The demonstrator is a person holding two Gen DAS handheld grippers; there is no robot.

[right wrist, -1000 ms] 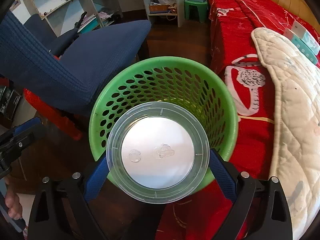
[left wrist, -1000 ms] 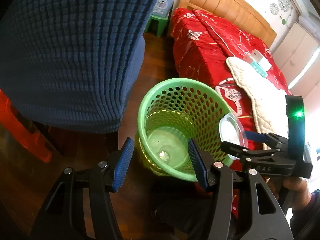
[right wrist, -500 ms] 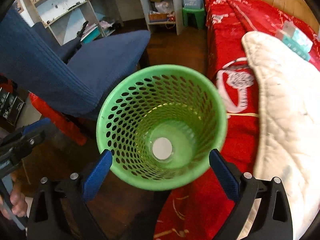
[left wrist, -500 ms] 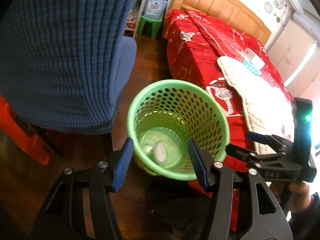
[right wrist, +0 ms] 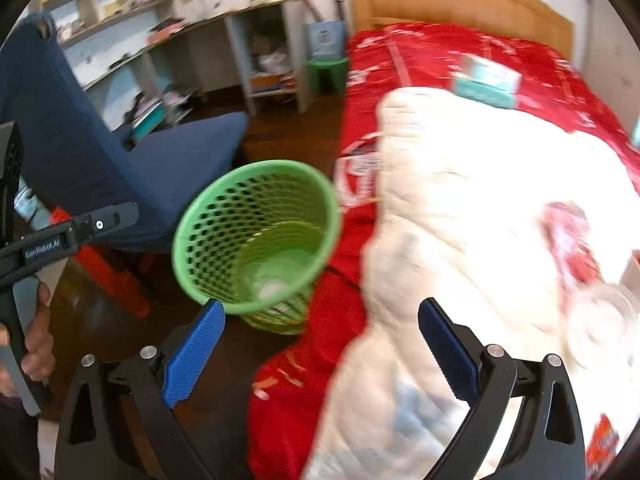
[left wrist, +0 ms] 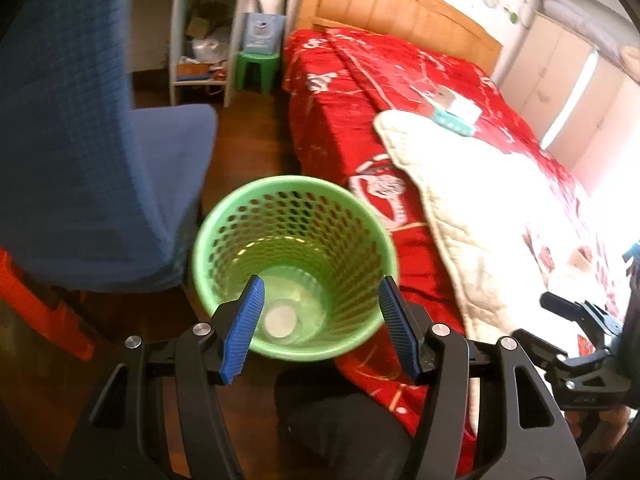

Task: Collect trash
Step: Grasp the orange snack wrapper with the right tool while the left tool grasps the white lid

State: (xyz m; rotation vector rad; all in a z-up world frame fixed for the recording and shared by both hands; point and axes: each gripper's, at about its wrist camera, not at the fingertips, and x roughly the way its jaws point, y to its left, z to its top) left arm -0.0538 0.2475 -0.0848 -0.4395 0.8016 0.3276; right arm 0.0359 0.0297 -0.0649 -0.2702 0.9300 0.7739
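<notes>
Left gripper [left wrist: 320, 324]: black frame, blue ribbed pads, jaws spread and just widened further, nothing between them; it hangs above the mouth of the basket. Its black side arm shows at the left edge of the right wrist view, gripped by a hand [right wrist: 34, 344].

Blue knit-covered chair [left wrist: 80, 160]: far left in both views, seat facing the bed, an orange-red object [left wrist: 44, 312] beneath it on the dark wooden floor [left wrist: 248, 148].

White shelving unit [right wrist: 256, 48]: far left-centre, cluttered with papers and bags; a small green plastic stool [left wrist: 258, 70] stands just right of it, against the bed's far corner.

Round green perforated plastic waste basket [left wrist: 294, 208]: centre, upright on the floor between chair and bed, close beside the bed's edge. A clear round plastic lid [left wrist: 280, 318] lies flat on its bottom.

Right gripper [right wrist: 320, 354]: same build, jaws spread wide, empty; it hangs over the bed's edge, the basket to its left. In the left wrist view it appears at the lower right edge.

Bed with red patterned cover [left wrist: 400, 80]: right half of both views, wooden headboard [left wrist: 392, 8] at the far end. A cream quilted blanket [left wrist: 460, 200] lies across its near part; teal-and-white boxes [left wrist: 456, 114] rest at the blanket's far edge.

Clear plastic item [right wrist: 600, 320]: far right on the blanket, too blurred to identify.
</notes>
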